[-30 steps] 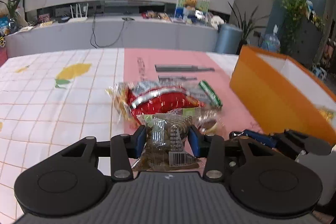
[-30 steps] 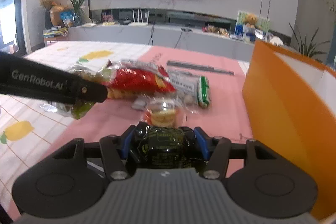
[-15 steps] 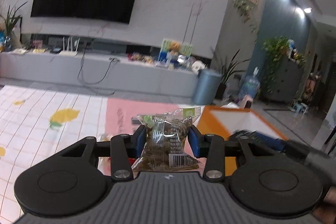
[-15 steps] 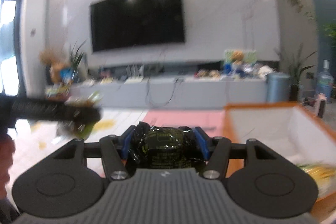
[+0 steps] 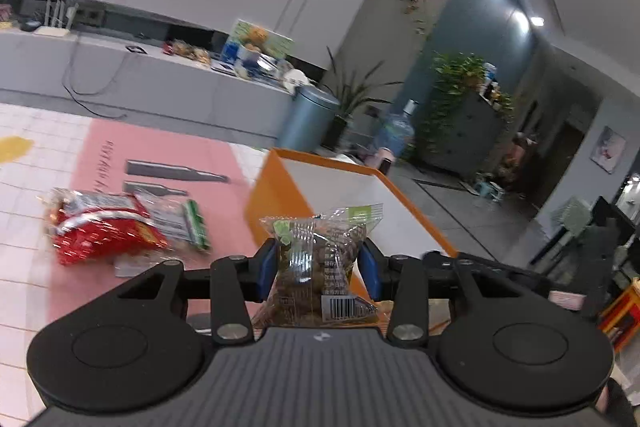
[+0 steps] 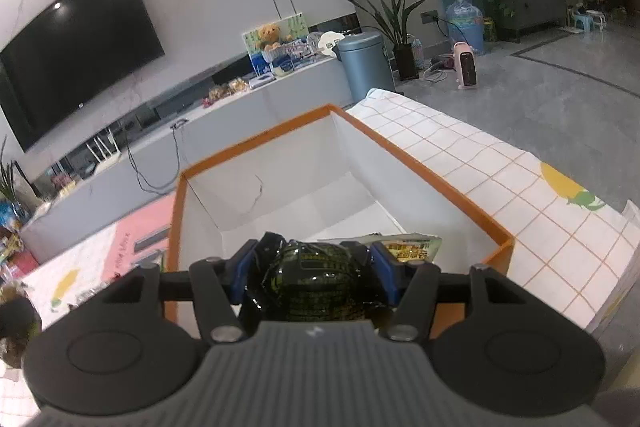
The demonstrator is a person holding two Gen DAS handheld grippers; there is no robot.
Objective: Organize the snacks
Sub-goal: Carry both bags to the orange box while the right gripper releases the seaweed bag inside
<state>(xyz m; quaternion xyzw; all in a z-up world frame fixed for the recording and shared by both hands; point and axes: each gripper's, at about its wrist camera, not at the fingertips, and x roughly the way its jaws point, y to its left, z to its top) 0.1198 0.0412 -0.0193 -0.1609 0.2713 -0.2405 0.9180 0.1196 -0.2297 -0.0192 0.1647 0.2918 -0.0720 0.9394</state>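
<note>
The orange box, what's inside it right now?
Inside the orange box the white walls and floor look mostly bare. One yellow snack packet peeks out near the front. The right tool and its dark wrapped snack cover the rest.

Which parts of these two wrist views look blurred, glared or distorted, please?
Left wrist view: the red snack bag on the table is motion-smeared, ceiling lights flare, and walls bow from fisheye; the clear snack packet stays sharp. Right wrist view: mostly crisp, light spots glare on the TV, the orange box edges look curved.
</note>
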